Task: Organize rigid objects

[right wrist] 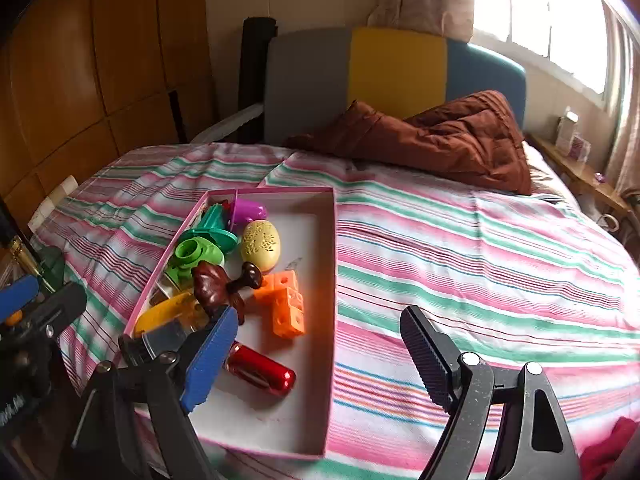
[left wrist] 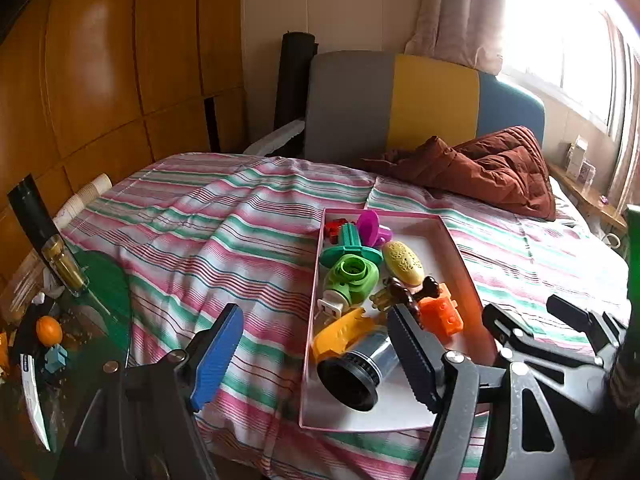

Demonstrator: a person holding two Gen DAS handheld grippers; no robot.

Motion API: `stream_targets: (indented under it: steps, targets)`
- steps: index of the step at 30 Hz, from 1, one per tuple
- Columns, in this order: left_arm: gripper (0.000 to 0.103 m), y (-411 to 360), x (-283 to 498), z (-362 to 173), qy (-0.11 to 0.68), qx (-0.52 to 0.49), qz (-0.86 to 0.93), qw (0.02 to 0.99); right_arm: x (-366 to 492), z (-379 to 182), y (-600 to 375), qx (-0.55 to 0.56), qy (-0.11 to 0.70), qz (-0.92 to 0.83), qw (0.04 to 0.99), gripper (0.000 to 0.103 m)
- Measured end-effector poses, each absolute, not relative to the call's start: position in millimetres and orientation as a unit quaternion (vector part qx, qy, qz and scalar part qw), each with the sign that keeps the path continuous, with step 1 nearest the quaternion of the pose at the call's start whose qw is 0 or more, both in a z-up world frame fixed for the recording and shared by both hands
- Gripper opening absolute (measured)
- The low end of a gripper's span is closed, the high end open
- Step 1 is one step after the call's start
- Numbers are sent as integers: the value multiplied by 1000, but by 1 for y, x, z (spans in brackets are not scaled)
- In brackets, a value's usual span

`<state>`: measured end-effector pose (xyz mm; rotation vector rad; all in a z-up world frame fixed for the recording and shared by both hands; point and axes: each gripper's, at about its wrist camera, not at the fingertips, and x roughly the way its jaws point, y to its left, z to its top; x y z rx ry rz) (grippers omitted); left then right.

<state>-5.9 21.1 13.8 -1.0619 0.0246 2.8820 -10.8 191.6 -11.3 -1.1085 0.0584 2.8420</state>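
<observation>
Toys in pink box on striped bedspread, brown quilt beyond.

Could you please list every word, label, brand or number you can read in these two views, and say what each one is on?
No text reads clearly in either view.
White card off the bed's left edge: dark print, too blurred to read.
Left hand-held gripper body: white lettering, cut off and unreadable.
Small boxes on the window ledge: too small.

Blown-out window glare upper right, fisheye-warped edges.

Red cylinder partly behind blue fingers
</observation>
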Motion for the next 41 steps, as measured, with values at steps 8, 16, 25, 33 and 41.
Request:
stream_targets:
  steps: [8,16,25,33,41]
  targets:
    - [73,19,3,19,-3,-343,938,44,6,-4,191,-348,23,936,55,85]
    - [73,15,8,19,-5,-344,938,43,10,0,185,-339,22,939,51,85]
    - [73,12,10,19,-4,-347,937,42,12,3,180,-334,17,941,49,85]
    - [62,10,9,18,0,-342,939,37,10,1,177,-336,16,940,47,86]
    - [57,12,9,21,9,-328,944,40,7,-4,175,-341,17,939,45,86]
